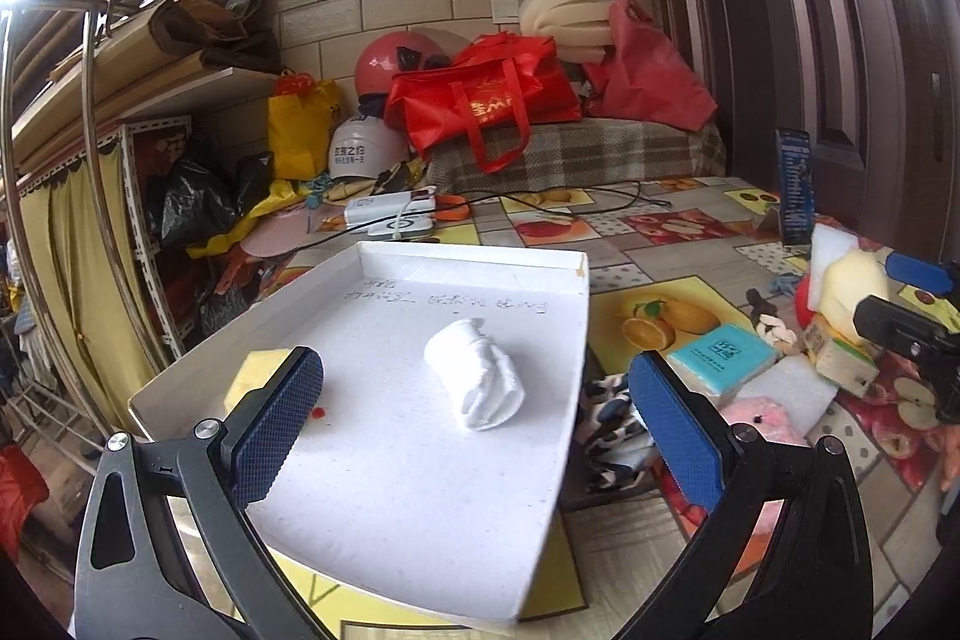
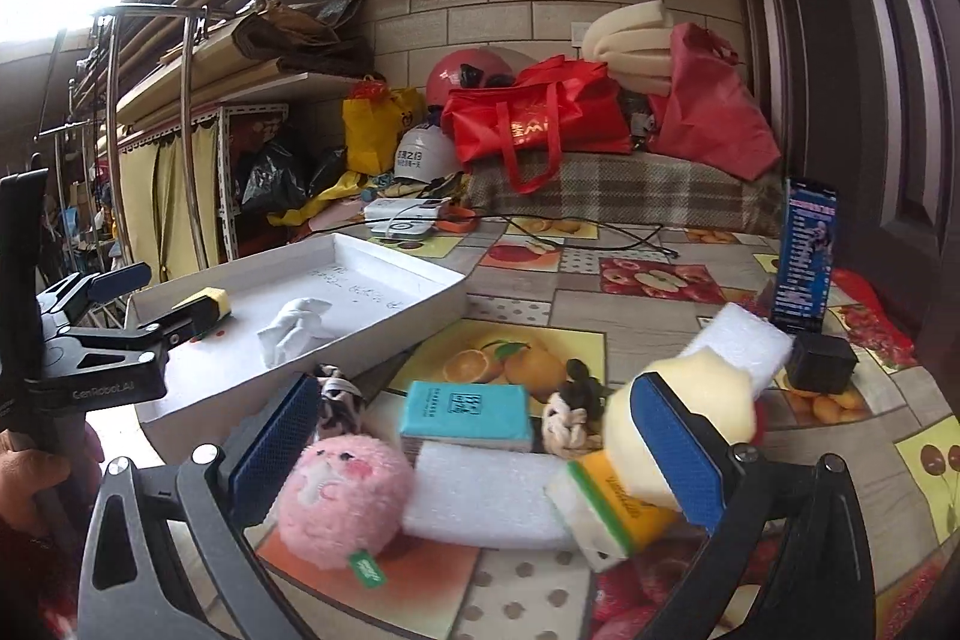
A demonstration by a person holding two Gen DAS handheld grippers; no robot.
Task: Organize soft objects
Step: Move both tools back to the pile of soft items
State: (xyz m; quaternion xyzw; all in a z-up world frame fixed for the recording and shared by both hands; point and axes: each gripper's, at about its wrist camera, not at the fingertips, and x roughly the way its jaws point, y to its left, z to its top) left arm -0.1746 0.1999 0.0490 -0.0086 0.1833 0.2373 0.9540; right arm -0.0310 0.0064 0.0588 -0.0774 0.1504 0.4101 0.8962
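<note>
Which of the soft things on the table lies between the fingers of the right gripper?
The pink plush ball. It alone sits between the open right gripper fingers; the others lie farther ahead.

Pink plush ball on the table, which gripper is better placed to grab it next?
Right. The right gripper is open with the pink plush ball just inside its left finger. The left gripper hangs open over the white tray.
</note>
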